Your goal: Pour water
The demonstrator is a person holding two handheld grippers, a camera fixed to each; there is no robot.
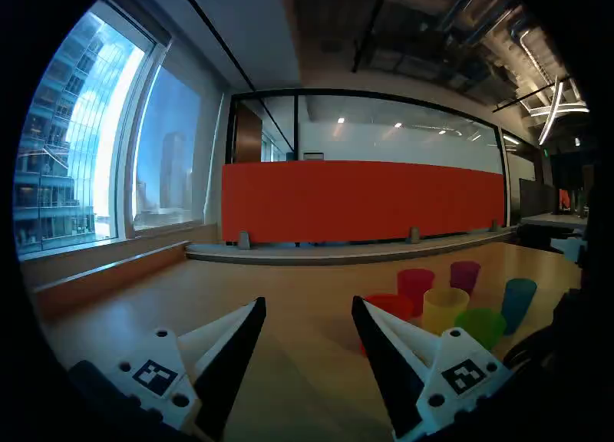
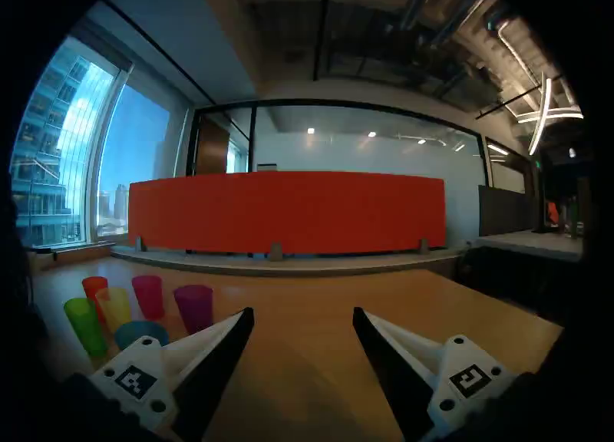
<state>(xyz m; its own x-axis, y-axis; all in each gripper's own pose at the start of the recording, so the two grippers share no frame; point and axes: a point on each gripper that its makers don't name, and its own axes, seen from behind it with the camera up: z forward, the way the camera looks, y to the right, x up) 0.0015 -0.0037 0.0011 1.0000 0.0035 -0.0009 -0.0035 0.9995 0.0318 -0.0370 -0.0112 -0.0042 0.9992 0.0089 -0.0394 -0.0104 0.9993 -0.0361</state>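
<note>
- While every cup stands upright, long axis vertical and mouth up, the six form one tight cluster on the wooden table [image 1: 307,365].
- Left gripper view: the cluster lies ahead and to the right of the left gripper [image 1: 308,302]. The red cup [image 1: 380,302] is partly hidden behind its right finger, with the yellow cup [image 1: 445,308] and green cup [image 1: 482,325] just beside.
- Right gripper view: the cluster lies ahead and to the left of the right gripper [image 2: 303,313]. The blue cup [image 2: 142,333] is partly behind its left finger, and the purple cup [image 2: 193,305] is near that fingertip.
- Both grippers are released, fingers spread over bare tabletop.
- Beyond the table stand a red partition [image 1: 361,200] and a window [image 1: 69,158].
</note>
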